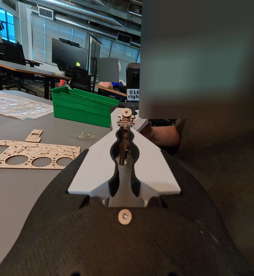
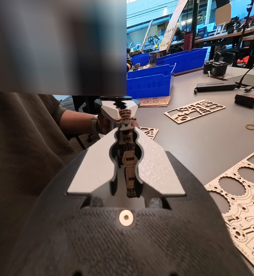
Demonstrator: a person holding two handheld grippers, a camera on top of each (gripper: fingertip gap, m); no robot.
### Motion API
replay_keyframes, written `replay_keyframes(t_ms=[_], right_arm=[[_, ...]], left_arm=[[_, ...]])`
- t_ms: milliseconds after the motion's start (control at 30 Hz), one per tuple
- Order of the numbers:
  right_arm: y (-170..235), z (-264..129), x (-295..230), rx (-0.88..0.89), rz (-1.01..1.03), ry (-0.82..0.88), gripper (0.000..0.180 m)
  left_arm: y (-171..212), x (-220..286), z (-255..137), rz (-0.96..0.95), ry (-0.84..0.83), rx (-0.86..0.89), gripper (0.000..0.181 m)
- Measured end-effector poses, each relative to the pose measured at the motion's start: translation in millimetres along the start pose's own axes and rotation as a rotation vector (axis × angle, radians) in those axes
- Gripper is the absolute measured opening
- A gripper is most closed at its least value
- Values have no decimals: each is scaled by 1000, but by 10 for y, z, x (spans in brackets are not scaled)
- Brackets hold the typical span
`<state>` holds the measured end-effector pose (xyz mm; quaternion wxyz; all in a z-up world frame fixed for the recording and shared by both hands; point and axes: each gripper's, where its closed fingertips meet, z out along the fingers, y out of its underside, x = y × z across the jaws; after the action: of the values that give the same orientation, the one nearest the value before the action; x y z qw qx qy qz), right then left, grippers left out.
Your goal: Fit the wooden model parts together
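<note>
My left gripper (image 1: 124, 128) is shut on a brown wooden model part (image 1: 123, 145), held edge-on between its white fingers. My right gripper (image 2: 125, 130) is shut on a flat engraved wooden part (image 2: 129, 165). The two grippers face each other tip to tip above the grey table (image 1: 18, 194). The held parts meet at a small wooden cross piece (image 1: 125, 122), which also shows in the right wrist view (image 2: 125, 119). A round wooden disc (image 1: 126, 112) sits on the right gripper's side of it. The left gripper (image 2: 118, 107) shows beyond the joint in the right wrist view.
A green bin (image 1: 81, 104), a punched wooden sheet (image 1: 33, 155), a small wooden sheet (image 1: 33, 135) and a small plastic bag (image 1: 83, 135) lie to the left. Blue bins (image 2: 150, 80), more wooden sheets (image 2: 193, 111) (image 2: 243, 201), a ring (image 2: 250, 127) and black devices (image 2: 249, 100) lie to the right.
</note>
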<state>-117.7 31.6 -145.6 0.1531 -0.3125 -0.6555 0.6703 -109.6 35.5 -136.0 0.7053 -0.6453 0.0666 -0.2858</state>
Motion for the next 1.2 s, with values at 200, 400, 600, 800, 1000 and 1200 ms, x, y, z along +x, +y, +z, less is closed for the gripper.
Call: replay_keyframes(t_ms=[200, 400, 600, 800, 1000, 1200], right_arm=[[31, -10, -17, -22, -7, -20, 14], [46, -14, -20, -29, -15, -24, 14], [40, -10, -26, -30, 8, -29, 15], [66, -3, -26, -47, 18, -29, 21], [151, -7, 7, -85, 16, -23, 20], [335, -8, 49, -157, 42, -30, 18]], left_arm=[[26, 18, 3, 2, 12, -19, 3], [33, 17, 6, -4, 12, -24, 3], [33, 18, 4, -5, 15, -24, 3], [47, -4, 3, -6, 5, -32, 3], [168, -41, 0, -7, 1, -102, 2], [305, -93, -8, -33, -5, -174, 2]])
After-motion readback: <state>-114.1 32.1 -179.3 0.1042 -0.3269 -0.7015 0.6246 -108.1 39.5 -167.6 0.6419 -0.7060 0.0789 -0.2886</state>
